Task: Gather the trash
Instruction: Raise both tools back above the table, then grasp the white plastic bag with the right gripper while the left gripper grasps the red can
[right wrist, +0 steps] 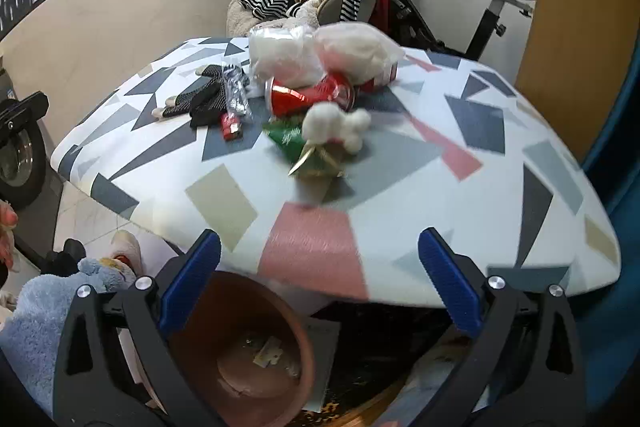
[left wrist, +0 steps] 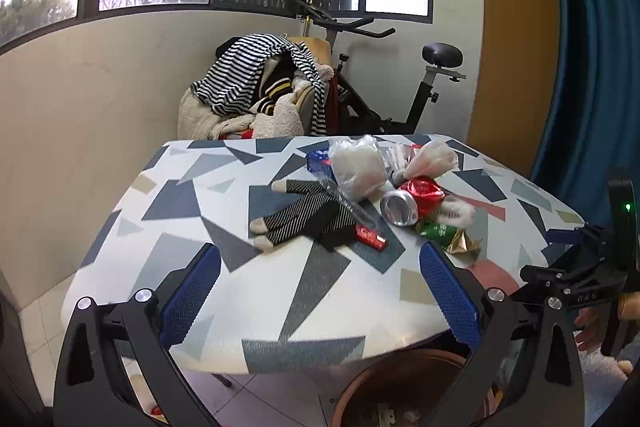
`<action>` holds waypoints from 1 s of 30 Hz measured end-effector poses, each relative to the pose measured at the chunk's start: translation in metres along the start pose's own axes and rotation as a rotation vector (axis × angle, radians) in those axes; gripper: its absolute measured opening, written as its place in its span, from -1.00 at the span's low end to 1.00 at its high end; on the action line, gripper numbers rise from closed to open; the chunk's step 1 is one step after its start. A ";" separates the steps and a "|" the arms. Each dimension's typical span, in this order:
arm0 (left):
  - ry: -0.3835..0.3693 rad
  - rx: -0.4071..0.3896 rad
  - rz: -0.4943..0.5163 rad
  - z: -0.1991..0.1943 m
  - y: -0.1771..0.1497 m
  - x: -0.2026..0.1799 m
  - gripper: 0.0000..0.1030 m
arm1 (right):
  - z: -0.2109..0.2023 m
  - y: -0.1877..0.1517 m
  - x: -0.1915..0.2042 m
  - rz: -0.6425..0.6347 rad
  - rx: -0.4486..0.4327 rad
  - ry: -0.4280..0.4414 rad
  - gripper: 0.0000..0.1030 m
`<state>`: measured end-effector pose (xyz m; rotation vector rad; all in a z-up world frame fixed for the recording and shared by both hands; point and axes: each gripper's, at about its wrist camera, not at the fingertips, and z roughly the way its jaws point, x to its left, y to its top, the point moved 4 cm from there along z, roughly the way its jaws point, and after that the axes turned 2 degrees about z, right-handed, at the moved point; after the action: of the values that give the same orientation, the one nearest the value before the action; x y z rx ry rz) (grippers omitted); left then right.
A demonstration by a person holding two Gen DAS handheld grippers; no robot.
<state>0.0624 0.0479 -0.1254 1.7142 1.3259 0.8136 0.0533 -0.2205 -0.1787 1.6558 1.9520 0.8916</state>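
**Foil and plastic litter ahead of both open grippers, bin below the near edge**

Foil wrappers, a red can (right wrist: pixel 310 95) and clear plastic bags (right wrist: pixel 320 53) lie heaped at the middle of the patterned table (right wrist: pixel 460 195), toward its far side. Both grippers hang off the near edge, each with jaws spread wide and nothing between them. The terracotta-coloured bin (right wrist: pixel 240 347) stands on the floor just under that edge, below the grippers, with a few scraps in its bottom.

From the right gripper (right wrist: pixel 320 283), the nearest piece is the green-and-gold foil wrapper (right wrist: pixel 304 147), lying straight ahead and a little left of the jaw centreline, with a white fluffy lump (right wrist: pixel 336 127) touching its far side. The can lies on its side just behind them, its long axis running roughly crosswise to the jaws.

From the left gripper (left wrist: pixel 320 291), the same heap sits ahead and to the right; a small red wrapper (left wrist: pixel 372 237) lies nearest, beside a black-and-white striped glove (left wrist: pixel 304 215) that does not look like trash.

By my reading, the right gripper is better lined up for the green foil, and a straight reach forward should suit it.
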 end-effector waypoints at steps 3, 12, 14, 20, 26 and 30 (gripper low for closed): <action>0.010 -0.005 0.004 0.003 0.010 0.001 0.89 | 0.000 0.015 -0.007 -0.004 0.008 0.000 0.89; 0.055 0.040 -0.015 0.028 0.027 0.021 0.89 | 0.007 0.058 -0.035 0.050 -0.029 -0.019 0.89; 0.062 0.048 -0.024 0.035 0.029 0.026 0.89 | 0.014 0.074 -0.046 0.081 -0.040 -0.002 0.89; 0.081 0.040 -0.024 0.049 0.035 0.036 0.89 | 0.038 0.110 -0.056 0.110 -0.066 0.010 0.89; 0.099 0.033 -0.020 0.057 0.042 0.044 0.89 | 0.061 0.146 -0.060 0.137 -0.092 0.026 0.89; 0.109 0.034 -0.027 0.064 0.044 0.048 0.89 | 0.076 0.162 -0.065 0.205 -0.078 0.076 0.89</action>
<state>0.1489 0.0757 -0.1158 1.6951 1.4405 0.8845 0.2319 -0.2560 -0.1232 1.8242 1.7941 1.1070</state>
